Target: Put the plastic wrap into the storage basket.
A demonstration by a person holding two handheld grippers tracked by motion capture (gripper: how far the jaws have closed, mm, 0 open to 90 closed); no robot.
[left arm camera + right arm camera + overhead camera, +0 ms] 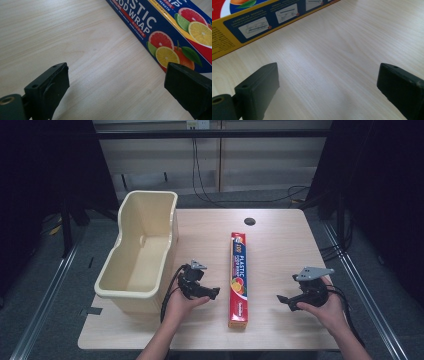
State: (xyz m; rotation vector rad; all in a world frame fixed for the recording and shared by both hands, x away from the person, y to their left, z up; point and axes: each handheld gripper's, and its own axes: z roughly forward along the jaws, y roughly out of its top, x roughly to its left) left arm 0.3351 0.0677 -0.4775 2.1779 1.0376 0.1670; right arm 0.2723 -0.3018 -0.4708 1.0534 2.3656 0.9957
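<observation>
Red-and-blue plastic wrap box [238, 279] lying lengthwise on the tabletop [280, 245], between both spread, empty claws — left claw [216, 292], right claw [280, 299]. Best closing in evenly from both sides — gripping the long edges.

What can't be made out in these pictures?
- Wrap box: left gripper view, both ends cut off by the frame edges; the right jaw covers part of the fruit print.
- Wrap box, right gripper view: the top edge crops it, and its instruction print is too small to read.
- Bin: high view, its near wall hides part of its floor.
- Dark round spot on the table: too small to identify.
</observation>
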